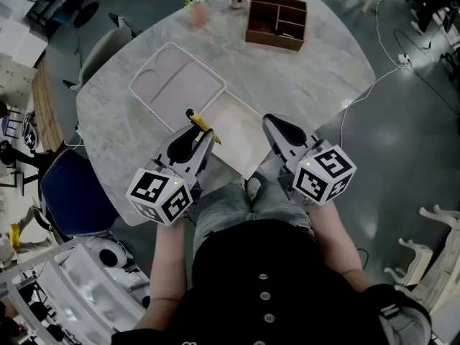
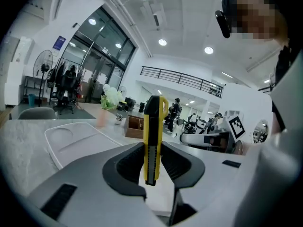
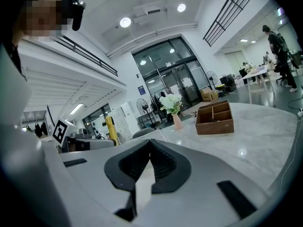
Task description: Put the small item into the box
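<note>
Marble counter [image 1: 316, 70] carries the wooden box [image 1: 276, 21] at upper centre, well apart from the left hand-held gripper [image 1: 203, 141], clenched on a utility knife [image 1: 198, 121] at lower centre-left. The right hand-held gripper [image 3: 150, 143] is closed and empty. Slim, yellow with a black spine, the knife looks light, stiff and smooth, so it is best pinched on its flat sides.

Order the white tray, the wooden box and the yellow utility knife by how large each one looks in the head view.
1. white tray, clearly the largest
2. wooden box, with compartments
3. yellow utility knife, the smallest, even though it is held up nearer the camera than the other two
</note>
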The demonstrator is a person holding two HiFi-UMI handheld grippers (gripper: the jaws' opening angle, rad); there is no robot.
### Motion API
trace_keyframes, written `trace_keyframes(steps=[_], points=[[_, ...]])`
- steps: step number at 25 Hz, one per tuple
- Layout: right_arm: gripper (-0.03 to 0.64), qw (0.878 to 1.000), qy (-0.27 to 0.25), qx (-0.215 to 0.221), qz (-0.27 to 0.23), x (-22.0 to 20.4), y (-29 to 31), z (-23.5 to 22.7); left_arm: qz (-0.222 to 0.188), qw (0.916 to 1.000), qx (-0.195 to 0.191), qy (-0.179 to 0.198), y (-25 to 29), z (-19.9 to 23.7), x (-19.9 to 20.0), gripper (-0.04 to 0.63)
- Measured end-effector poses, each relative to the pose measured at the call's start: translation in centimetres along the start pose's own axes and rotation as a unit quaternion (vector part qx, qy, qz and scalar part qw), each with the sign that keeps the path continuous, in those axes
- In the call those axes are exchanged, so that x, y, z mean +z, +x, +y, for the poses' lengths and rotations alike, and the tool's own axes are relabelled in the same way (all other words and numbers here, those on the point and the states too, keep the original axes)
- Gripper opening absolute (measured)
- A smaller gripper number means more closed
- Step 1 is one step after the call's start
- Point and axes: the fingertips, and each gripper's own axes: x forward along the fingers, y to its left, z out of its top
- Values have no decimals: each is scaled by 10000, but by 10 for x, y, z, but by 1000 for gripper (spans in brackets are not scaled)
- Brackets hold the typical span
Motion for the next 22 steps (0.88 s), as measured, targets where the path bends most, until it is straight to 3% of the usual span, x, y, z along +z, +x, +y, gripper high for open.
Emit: trace_keyframes(steps=[10,17,22], points=[[3,9997,92,-204,-37,-1,-6,-12,751,9941,-196,753,24,-1,-10,126],[3,9993,135,-336,-12,-3,-13,-19,1288,9810,-430,1386,40,-7,-21,126],[3,9988,209,-438,25,-7,-18,-27,1629,9711,-725,1585,50,-15,-34,126]])
